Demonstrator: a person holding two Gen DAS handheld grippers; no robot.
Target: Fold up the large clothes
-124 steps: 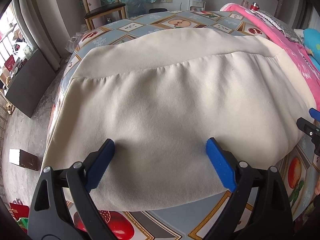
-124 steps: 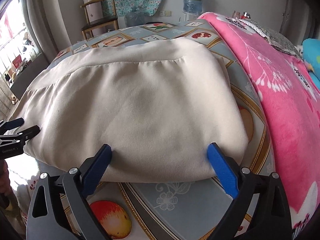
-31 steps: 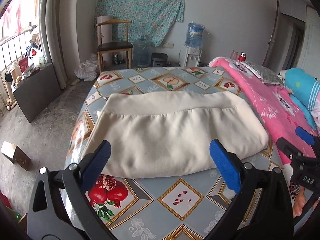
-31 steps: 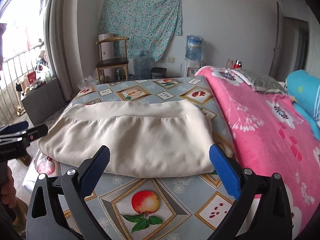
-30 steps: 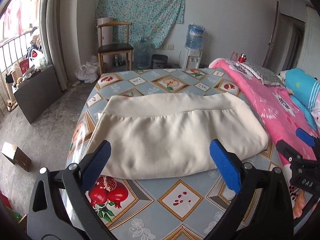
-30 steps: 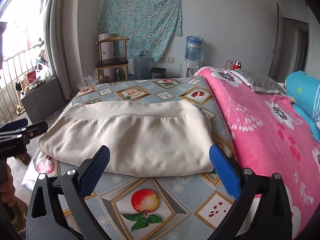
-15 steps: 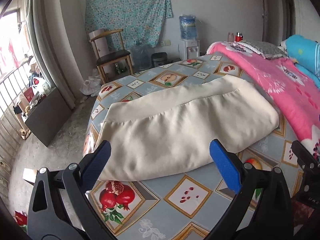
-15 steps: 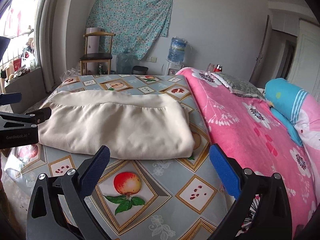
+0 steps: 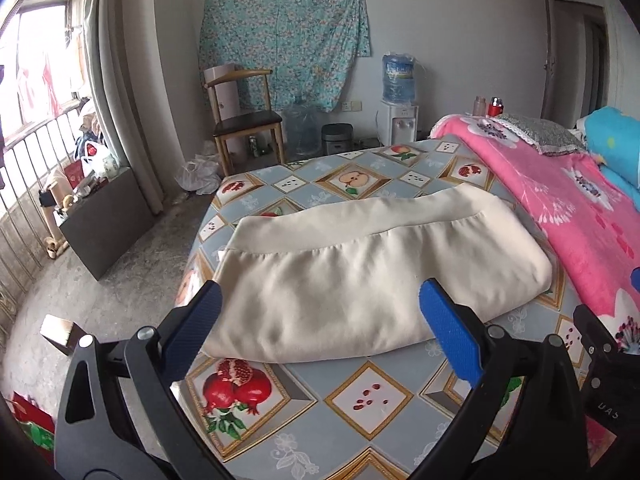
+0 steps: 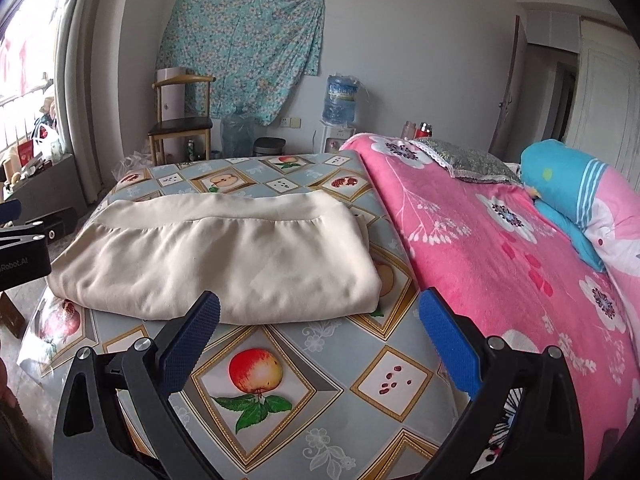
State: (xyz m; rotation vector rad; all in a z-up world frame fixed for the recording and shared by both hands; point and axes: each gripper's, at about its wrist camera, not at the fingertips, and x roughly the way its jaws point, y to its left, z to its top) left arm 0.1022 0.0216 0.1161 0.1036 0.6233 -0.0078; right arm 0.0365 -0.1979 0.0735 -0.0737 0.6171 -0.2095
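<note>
A cream garment [image 9: 372, 268] lies folded into a wide rectangle on the fruit-patterned tablecloth [image 9: 360, 396], its waistband along the far edge. The same cream garment [image 10: 224, 256] fills the middle of the right wrist view. My left gripper [image 9: 320, 328] is held open above the table's near edge, short of the cloth, with nothing between its blue pads. My right gripper [image 10: 320, 330] is also open and empty, back from the garment's near right corner. Each gripper shows at the edge of the other's view.
A pink floral blanket [image 10: 500, 248] covers the bed along the table's right side, with a blue pillow [image 10: 568, 184] on it. A wooden chair [image 9: 244, 120], a water dispenser [image 9: 398, 112] and large bottles stand by the far wall. A dark cabinet [image 9: 100, 220] sits at the left by the window.
Both grippers have pulled back and risen away from the folded garment, so more of the room and table shows. The garment lies still. Both stay open.
</note>
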